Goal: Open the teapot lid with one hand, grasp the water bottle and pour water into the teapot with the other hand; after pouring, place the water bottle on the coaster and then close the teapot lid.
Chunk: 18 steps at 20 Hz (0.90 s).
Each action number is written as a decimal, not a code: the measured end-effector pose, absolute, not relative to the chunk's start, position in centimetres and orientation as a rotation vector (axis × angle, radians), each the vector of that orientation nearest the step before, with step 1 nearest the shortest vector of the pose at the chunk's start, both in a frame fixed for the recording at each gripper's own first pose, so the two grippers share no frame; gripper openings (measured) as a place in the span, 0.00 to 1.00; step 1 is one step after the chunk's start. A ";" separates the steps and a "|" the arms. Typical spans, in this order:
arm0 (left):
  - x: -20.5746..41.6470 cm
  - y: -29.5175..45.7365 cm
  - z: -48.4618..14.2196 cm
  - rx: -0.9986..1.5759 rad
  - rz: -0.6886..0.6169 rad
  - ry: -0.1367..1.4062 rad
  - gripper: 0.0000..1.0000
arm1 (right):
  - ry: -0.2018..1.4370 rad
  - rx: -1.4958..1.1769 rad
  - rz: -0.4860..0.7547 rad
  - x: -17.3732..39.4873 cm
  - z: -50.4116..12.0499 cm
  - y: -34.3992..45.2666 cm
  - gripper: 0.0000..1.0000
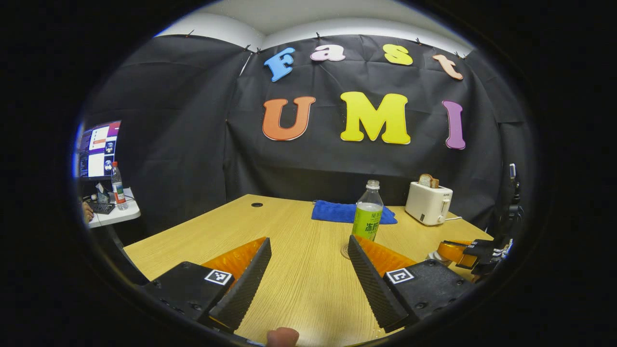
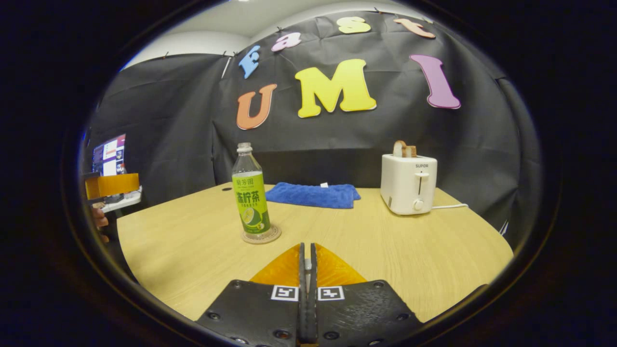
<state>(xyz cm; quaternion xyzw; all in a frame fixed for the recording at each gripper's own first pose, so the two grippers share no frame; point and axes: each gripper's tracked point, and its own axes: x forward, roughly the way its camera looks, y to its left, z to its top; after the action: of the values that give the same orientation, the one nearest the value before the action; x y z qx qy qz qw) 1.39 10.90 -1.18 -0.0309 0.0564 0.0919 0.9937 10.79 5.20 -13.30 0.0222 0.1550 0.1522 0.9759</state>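
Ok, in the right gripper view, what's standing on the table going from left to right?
Clear plastic water bottle with a green label, upright on a round coaster → folded blue cloth at the back → white toaster with a slice of bread poking out of it.

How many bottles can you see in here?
2. A green-labelled bottle stands on a coaster on the wooden table; a smaller bottle stands on the side desk by the screen.

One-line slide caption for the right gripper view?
Right gripper shut and empty above the table; water bottle upright on the coaster, toaster behind.
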 end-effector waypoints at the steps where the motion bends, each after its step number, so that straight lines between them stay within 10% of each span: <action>1: 1.2 10.9 -1.0 -0.061 0.184 0.110 1.00 | 0.315 0.041 0.302 10.8 -13.6 5.2 0.00; 7: 0.7 10.2 0.4 -0.049 0.178 0.086 1.00 | 0.284 0.043 0.279 10.7 -12.1 4.9 0.11; 11: 0.9 8.8 2.2 -0.025 0.153 0.071 1.00 | 0.221 0.077 0.201 10.0 -8.6 2.6 0.44; 15: 1.0 6.6 4.8 0.006 0.127 0.013 0.99 | 0.101 0.066 0.117 7.9 -3.4 0.2 0.98; 18: 0.7 4.2 5.5 0.015 0.082 -0.006 1.00 | 0.026 0.023 0.083 5.3 -0.1 -0.9 0.97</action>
<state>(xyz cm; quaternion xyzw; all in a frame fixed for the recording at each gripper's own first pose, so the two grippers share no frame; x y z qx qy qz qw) 0.73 4.17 5.45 0.0076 -0.0030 0.0412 0.9991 5.30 -0.87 -0.07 0.0113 0.0128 0.0415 0.9990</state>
